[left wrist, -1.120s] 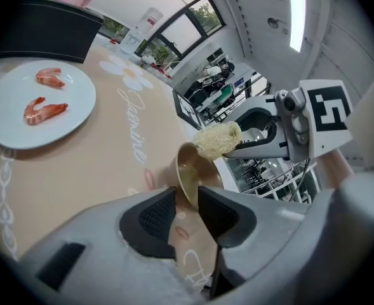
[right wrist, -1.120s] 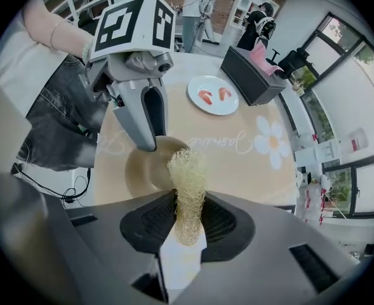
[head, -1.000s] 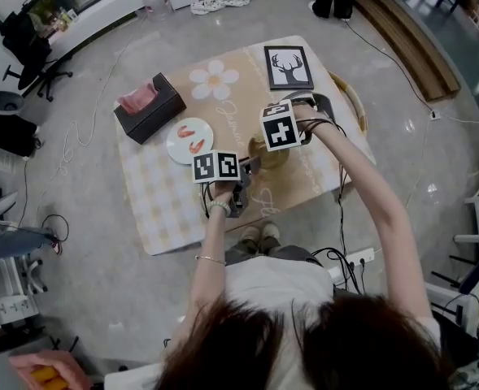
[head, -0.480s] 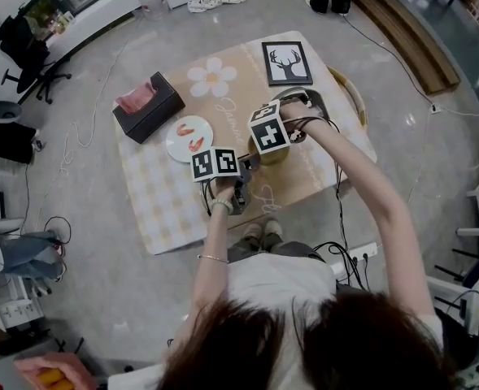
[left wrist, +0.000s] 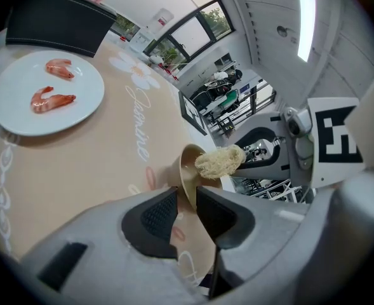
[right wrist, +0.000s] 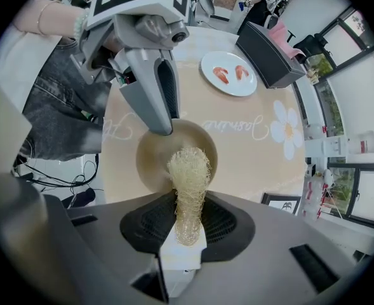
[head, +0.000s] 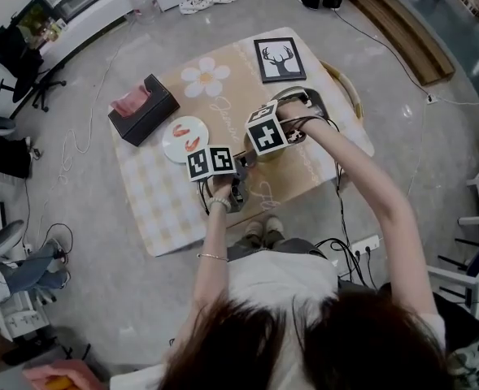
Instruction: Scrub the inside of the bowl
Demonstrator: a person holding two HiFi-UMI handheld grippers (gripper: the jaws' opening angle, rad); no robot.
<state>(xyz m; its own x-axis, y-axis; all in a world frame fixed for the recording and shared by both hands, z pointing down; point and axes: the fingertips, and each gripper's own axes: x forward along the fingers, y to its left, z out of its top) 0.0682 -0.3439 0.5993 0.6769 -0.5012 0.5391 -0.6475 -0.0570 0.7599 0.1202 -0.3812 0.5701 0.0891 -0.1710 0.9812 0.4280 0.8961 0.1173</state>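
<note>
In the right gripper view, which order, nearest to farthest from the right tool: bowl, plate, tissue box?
1. Bowl, directly ahead of the right tool, under its scrubber.
2. Plate, beyond the bowl, up right.
3. Tissue box, farthest, behind the plate.

On the table (head: 158, 193) I see the plate (head: 184, 139) left of the bowl (right wrist: 152, 161), the box (head: 141, 108) behind the plate, the picture (head: 278, 59) behind the bowl, and the scrubber (right wrist: 188, 170) at the bowl's mouth.
</note>
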